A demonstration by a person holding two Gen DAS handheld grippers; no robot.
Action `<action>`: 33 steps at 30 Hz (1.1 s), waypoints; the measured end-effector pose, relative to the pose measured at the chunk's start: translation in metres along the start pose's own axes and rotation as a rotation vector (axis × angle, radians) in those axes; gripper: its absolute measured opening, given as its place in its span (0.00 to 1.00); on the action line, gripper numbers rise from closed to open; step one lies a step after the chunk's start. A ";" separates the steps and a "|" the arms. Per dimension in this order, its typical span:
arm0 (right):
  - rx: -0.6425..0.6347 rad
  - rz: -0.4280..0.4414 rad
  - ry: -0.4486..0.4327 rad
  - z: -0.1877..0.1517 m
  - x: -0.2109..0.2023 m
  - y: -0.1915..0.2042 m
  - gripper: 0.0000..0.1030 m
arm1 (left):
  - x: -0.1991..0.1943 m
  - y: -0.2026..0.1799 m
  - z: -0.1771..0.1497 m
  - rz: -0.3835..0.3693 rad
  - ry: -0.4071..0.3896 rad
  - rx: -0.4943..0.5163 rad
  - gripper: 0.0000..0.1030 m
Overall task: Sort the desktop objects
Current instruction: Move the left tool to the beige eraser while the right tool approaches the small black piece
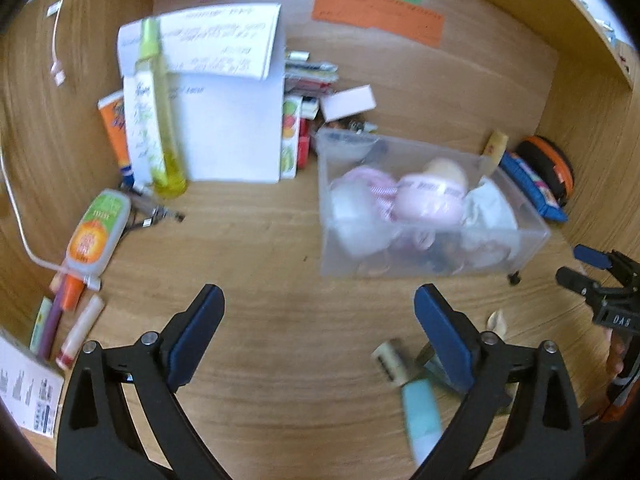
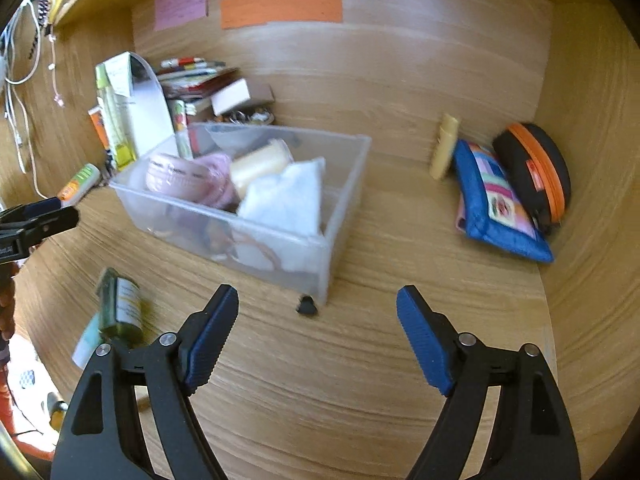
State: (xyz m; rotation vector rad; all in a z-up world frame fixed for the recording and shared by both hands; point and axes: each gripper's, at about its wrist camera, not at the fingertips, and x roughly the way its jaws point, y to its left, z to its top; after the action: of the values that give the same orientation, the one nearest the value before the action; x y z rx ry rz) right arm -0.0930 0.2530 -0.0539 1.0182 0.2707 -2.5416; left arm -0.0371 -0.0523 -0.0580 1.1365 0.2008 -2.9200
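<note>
A clear plastic bin (image 1: 532,236) (image 2: 344,184) sits mid-desk, holding pink and white soft items and a cream roll. My left gripper (image 1: 320,308) is open and empty over bare wood, in front of the bin. A light-blue tube (image 1: 420,412) with a cream cap lies by its right finger. My right gripper (image 2: 318,308) is open and empty just in front of the bin's near corner; it also shows in the left wrist view (image 1: 580,266). A dark green bottle (image 2: 120,308) lies left of it. A small black piece (image 2: 307,306) lies at the bin's corner.
A tall yellow bottle (image 1: 158,112), white papers (image 1: 224,92) and stacked books (image 1: 308,80) stand at the back left. An orange-label tube (image 1: 94,236) and pens (image 1: 64,320) lie left. A blue pouch (image 2: 496,200) and black-orange case (image 2: 532,168) lean at the right wall.
</note>
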 end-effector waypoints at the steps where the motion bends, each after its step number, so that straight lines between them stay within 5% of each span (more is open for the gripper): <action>1: 0.005 -0.008 0.006 -0.002 0.002 -0.002 0.77 | 0.001 0.002 -0.004 0.002 0.007 0.000 0.94; 10: 0.031 -0.011 0.078 -0.016 0.024 -0.007 0.75 | 0.004 0.001 -0.034 -0.023 0.054 0.046 0.94; 15: 0.014 0.007 0.123 -0.016 0.041 0.003 0.58 | 0.006 -0.009 -0.041 -0.035 0.064 0.099 0.83; 20: 0.050 0.040 0.177 -0.015 0.059 0.007 0.31 | 0.013 -0.013 -0.043 -0.057 0.086 0.128 0.76; 26: 0.057 0.038 0.164 -0.011 0.056 0.010 0.22 | 0.024 -0.015 -0.043 -0.090 0.113 0.145 0.63; 33: 0.032 0.013 0.160 -0.005 0.059 0.018 0.20 | 0.030 -0.025 -0.042 -0.119 0.120 0.181 0.63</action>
State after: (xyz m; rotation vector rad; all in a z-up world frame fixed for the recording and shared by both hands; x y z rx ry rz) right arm -0.1209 0.2214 -0.0991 1.2331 0.2677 -2.4637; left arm -0.0324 -0.0215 -0.1062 1.3727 0.0028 -3.0266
